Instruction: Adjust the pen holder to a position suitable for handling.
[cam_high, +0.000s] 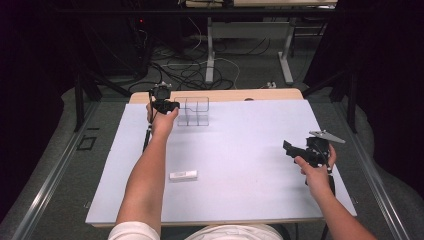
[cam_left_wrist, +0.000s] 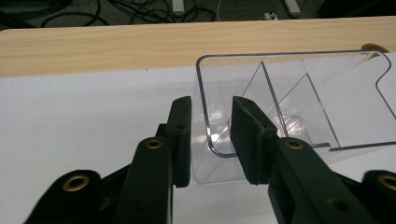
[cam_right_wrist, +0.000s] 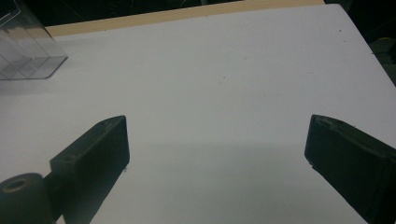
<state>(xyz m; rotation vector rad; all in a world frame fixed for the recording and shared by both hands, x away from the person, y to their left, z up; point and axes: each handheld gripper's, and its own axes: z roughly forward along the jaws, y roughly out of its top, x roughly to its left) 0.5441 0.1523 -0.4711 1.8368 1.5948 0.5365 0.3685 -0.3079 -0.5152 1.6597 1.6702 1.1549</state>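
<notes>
- Desk (cam_high: 240, 200) with a white cover sheet and a bare wooden strip along its far edge; cables lie on the floor beyond it.
- Clear plastic organizer box (cam_high: 192, 111) stands near the far edge, left of centre, with inner dividers splitting it into compartments.
- Left tool (cam_left_wrist: 211, 140) is at the box's near-left corner. In the left gripper view its two black jaws straddle the corner wall, one outside and one inside, with gaps on either side of the plastic; they look not yet clamped.
- Left hand (cam_high: 162, 122) holds that tool with the arm stretched far forward.
- Right tool (cam_high: 289, 149) is held over the right side of the desk, well apart from the box, jaws spread wide and holding nothing.
- Small white rectangular block (cam_high: 183, 175) lies flat on the sheet nearer the person, just beside the left forearm.
</notes>
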